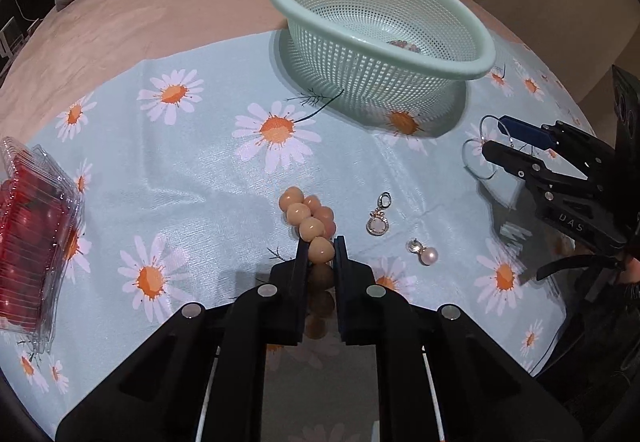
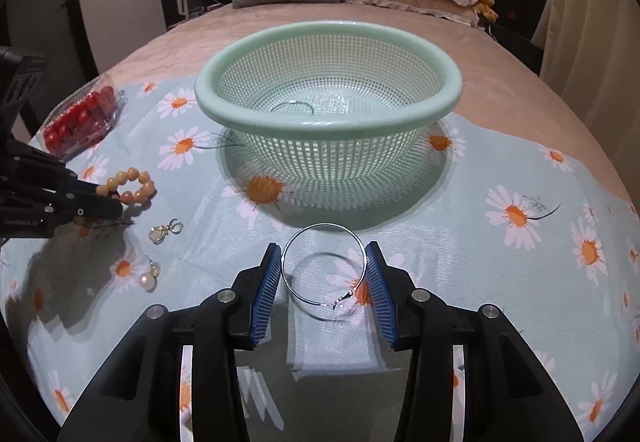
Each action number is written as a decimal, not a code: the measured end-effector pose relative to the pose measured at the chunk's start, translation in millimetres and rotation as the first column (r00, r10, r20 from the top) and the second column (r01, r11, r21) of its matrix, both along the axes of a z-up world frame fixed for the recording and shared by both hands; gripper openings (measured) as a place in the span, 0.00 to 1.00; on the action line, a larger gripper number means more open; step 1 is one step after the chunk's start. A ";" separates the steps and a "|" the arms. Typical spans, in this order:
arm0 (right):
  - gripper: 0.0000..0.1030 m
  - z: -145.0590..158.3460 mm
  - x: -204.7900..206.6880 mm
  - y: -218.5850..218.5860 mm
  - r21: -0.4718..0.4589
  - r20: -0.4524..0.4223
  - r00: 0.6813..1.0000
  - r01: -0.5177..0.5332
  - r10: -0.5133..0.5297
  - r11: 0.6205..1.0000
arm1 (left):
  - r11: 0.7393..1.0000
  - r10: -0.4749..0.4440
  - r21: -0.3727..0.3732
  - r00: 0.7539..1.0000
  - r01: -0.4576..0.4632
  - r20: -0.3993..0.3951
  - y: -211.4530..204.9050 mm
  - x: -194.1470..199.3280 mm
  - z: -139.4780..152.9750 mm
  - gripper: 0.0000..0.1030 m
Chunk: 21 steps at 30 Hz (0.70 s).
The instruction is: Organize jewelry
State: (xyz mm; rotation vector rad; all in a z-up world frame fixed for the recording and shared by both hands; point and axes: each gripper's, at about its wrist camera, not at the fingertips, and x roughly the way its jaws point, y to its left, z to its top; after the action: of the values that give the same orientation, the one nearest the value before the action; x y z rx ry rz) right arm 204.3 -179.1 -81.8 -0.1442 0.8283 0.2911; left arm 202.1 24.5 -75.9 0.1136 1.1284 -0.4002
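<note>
Left tongs [image 1: 321, 250] grip the bracelet [image 1: 308, 220], right tongs [image 2: 323, 274] the hoop [image 2: 323, 267]; two earrings [image 1: 422, 251] wait; basket [image 2: 328, 80] holds little.

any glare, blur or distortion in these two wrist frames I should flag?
Left wrist: strong fisheye bowing, dark corners; sheen on the daisy-print blue cloth; orange bead bracelet sharp, blurred between the left gripper fingers. Right wrist: same bowing; thin silver hoop in the right gripper crisp, shadow beneath; mint mesh basket evenly lit.
</note>
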 end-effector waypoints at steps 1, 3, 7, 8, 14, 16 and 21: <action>0.39 6.2 -3.7 -2.5 -0.001 0.006 1.000 0.003 -0.003 1.000 | 1.000 -0.002 0.001 1.000 0.002 0.009 0.5 -3.6 6.5 0.12; 0.39 20.1 -11.4 -8.2 -0.012 0.029 1.000 0.012 -0.012 1.000 | 1.000 -0.008 0.005 0.999 0.008 0.034 0.2 -11.1 21.0 0.12; 0.39 55.1 -23.5 -23.8 -0.002 0.086 0.996 0.030 -0.030 1.000 | 0.999 -0.017 0.035 0.996 0.014 0.091 -2.0 -12.3 55.0 0.12; 0.39 65.0 -26.2 -27.4 0.003 0.103 0.994 0.031 -0.031 1.000 | 0.999 -0.018 0.039 0.994 0.014 0.106 -2.5 -11.7 64.5 0.12; 0.40 115.0 -35.4 -41.1 -0.016 0.219 0.975 0.049 -0.044 0.999 | 0.997 -0.044 0.073 0.983 0.031 0.179 -13.1 7.5 109.0 0.12; 0.40 124.3 -32.8 -42.8 -0.032 0.234 0.971 0.054 -0.045 0.998 | 0.996 -0.051 0.085 0.979 0.034 0.197 -16.7 11.5 121.6 0.12; 0.40 140.2 -16.2 -48.1 -0.049 0.263 0.962 0.094 -0.078 0.994 | 0.994 -0.046 0.103 0.980 0.026 0.195 -21.1 31.5 135.8 0.12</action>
State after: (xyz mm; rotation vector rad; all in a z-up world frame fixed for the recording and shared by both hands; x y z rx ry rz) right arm 188.1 -227.2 58.4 -0.1988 0.5806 0.1598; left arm 233.6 3.4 59.9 0.2567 0.9510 -0.3569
